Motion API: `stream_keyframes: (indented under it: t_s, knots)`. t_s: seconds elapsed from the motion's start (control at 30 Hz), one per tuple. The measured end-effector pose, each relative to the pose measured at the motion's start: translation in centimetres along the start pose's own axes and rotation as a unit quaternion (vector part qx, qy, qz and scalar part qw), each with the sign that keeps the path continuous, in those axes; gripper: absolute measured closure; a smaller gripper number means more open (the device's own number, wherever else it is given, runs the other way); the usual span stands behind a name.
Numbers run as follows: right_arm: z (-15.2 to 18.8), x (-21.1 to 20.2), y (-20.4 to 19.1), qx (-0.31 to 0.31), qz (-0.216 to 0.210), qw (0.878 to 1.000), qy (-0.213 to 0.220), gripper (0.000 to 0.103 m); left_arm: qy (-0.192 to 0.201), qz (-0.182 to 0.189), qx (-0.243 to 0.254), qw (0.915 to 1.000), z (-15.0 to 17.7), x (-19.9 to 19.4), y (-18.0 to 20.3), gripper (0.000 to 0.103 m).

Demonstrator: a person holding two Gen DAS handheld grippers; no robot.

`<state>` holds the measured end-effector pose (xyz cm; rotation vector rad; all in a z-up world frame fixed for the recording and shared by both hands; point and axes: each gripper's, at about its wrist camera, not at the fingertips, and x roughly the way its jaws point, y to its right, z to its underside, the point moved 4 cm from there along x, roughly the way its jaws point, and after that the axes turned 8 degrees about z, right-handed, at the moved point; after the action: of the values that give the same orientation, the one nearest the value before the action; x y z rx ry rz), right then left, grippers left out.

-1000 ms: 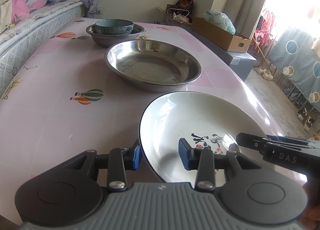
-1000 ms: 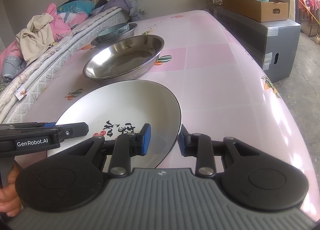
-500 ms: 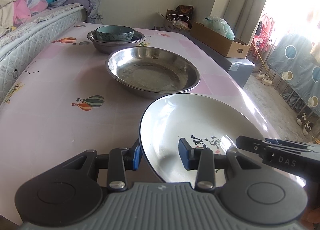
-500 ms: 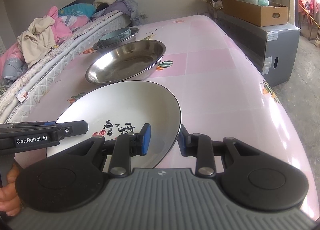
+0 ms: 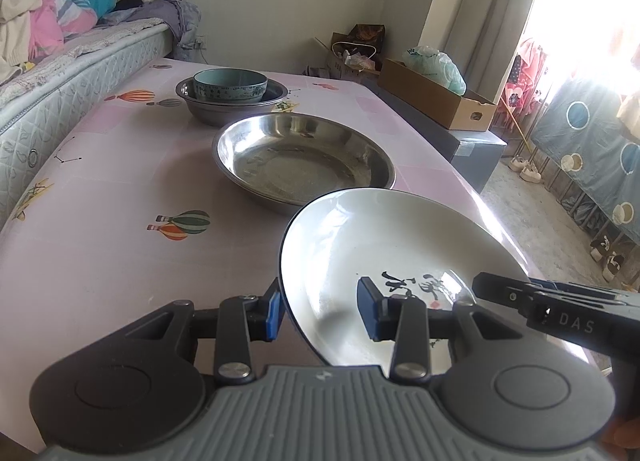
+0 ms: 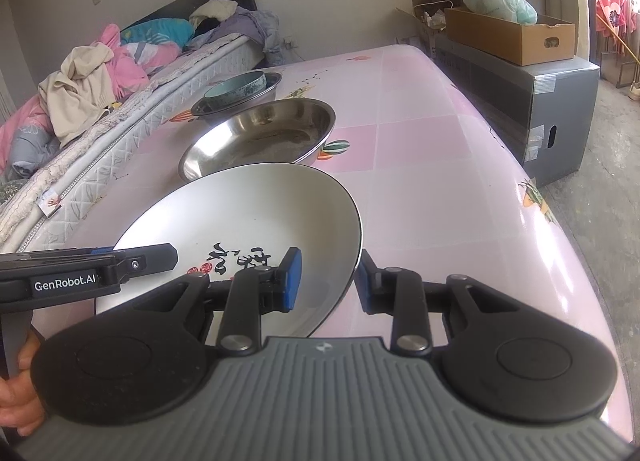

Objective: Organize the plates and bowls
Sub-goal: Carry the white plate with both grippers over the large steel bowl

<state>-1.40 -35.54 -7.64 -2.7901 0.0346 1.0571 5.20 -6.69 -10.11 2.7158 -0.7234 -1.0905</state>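
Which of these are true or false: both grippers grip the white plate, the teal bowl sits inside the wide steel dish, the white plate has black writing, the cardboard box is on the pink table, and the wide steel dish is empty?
1. Both the left gripper and the right gripper grip the white plate. True.
2. The teal bowl sits inside the wide steel dish. False: it sits in the smaller steel bowl behind.
3. The plate bears black writing. True.
4. The cardboard box is on the pink table. False: it rests on a grey box beside it.
5. The wide steel dish is empty. True.
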Motion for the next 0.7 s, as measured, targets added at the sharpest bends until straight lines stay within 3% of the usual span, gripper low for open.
stream_keyframes:
  t_s: [0.43, 0.7]
  knots:
    - [-2.3, -0.5, -1.1, -0.004, -0.01, 1.0, 0.019, 0.074, 0.029, -0.002, -0.005, 0.9996, -2.1, -0.8, -0.8, 0.064]
    - [-5.5, 1.4, -2.4, -0.016, -0.018, 0.999, 0.033, 0.074, 0.047, -0.005, -0.008, 0.9988, -4.8, -0.1, -2.4, 0.064]
